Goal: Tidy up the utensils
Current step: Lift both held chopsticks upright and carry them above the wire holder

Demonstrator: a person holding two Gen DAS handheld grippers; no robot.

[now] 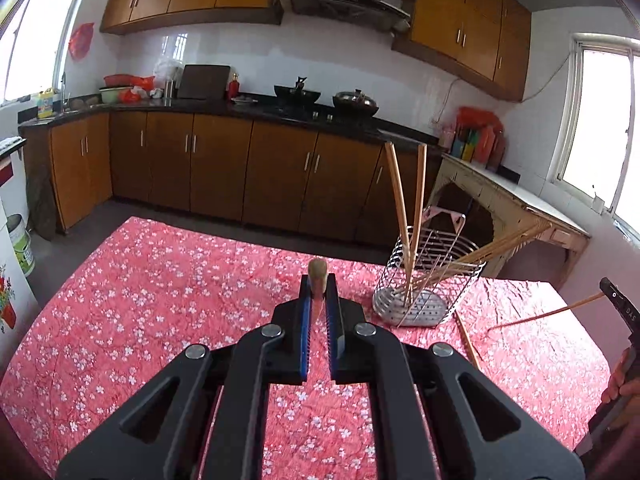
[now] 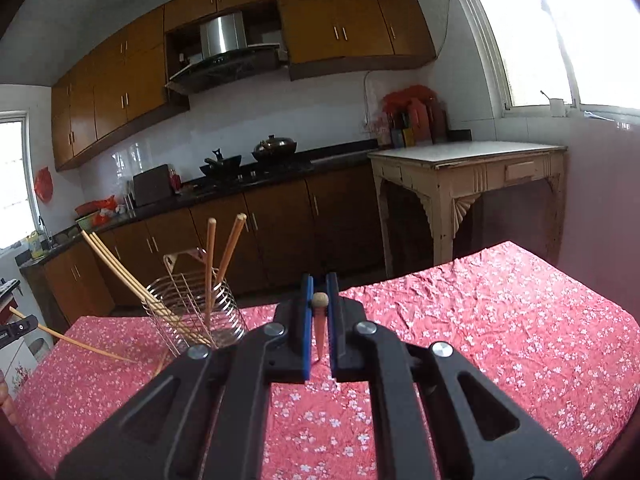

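A wire utensil holder (image 1: 428, 276) stands on the red floral tablecloth (image 1: 160, 288) and holds several wooden chopsticks (image 1: 400, 208). It also shows in the right wrist view (image 2: 196, 308). My left gripper (image 1: 318, 284) is shut on one wooden chopstick (image 1: 318, 270), seen end-on, left of the holder. My right gripper (image 2: 320, 300) is shut on another chopstick (image 2: 321, 320); that gripper shows at the right edge of the left wrist view (image 1: 620, 312), its chopstick (image 1: 548, 314) pointing at the holder. One loose chopstick (image 1: 468, 340) lies on the cloth beside the holder.
Brown kitchen cabinets (image 1: 224, 168) with a black counter, woks and a range hood stand behind the table. A cream side table (image 2: 468, 184) stands under the window at the right. The table's far edge lies just behind the holder.
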